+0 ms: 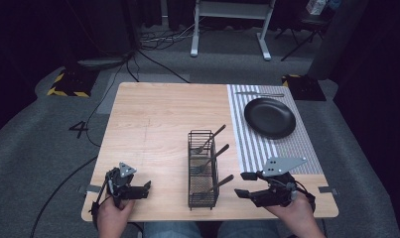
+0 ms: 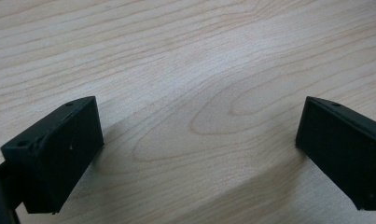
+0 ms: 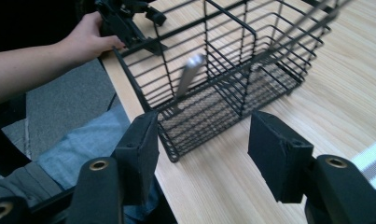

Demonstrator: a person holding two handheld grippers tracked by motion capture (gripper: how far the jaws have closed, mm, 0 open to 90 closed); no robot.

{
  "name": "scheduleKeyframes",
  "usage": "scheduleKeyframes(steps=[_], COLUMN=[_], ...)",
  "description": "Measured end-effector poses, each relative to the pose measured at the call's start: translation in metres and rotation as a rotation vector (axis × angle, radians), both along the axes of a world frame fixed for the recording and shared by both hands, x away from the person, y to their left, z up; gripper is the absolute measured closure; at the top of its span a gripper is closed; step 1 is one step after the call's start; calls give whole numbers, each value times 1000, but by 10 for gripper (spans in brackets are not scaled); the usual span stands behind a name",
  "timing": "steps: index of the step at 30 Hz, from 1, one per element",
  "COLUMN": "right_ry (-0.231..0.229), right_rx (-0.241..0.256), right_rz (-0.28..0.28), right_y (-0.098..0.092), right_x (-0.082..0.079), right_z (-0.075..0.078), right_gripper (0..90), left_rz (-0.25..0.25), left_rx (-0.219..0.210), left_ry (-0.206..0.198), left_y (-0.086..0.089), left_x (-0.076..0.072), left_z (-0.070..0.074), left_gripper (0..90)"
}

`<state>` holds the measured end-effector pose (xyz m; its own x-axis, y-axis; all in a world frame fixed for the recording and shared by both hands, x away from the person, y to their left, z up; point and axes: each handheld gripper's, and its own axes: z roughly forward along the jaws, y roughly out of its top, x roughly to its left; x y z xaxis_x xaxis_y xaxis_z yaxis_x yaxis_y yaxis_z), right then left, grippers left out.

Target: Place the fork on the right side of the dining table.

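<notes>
The wire caddy (image 1: pixel 203 168) stood near the table's (image 1: pixel 153 119) front edge, three forks leaning in it. Just right of the caddy, the right gripper (image 1: pixel 243 184) hung with jaws spread, empty; left of the caddy, the left gripper (image 1: pixel 147 187) rested likewise parted. Best to approach the nearest fork (image 1: pixel 218 184) by its handle, squarely, and close on it gently.
</notes>
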<state>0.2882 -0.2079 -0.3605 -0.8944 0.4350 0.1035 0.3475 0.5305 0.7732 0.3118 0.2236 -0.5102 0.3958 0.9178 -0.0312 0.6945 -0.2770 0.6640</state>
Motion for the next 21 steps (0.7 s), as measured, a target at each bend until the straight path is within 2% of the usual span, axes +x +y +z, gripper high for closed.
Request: scheduleKeyframes(steps=[11, 15, 21], right_ry=[41, 42, 59], right_rx=[29, 26, 19], right_rz=[23, 37, 40], right_y=[15, 21, 28], right_x=[10, 14, 19], right_z=[4, 5, 3], right_gripper=[555, 597, 707], left_rz=[0, 0, 0], left_rx=[0, 0, 0], left_ry=[0, 0, 0], left_y=[0, 0, 0], left_x=[0, 0, 0], left_z=[0, 0, 0], left_gripper=[8, 8, 8])
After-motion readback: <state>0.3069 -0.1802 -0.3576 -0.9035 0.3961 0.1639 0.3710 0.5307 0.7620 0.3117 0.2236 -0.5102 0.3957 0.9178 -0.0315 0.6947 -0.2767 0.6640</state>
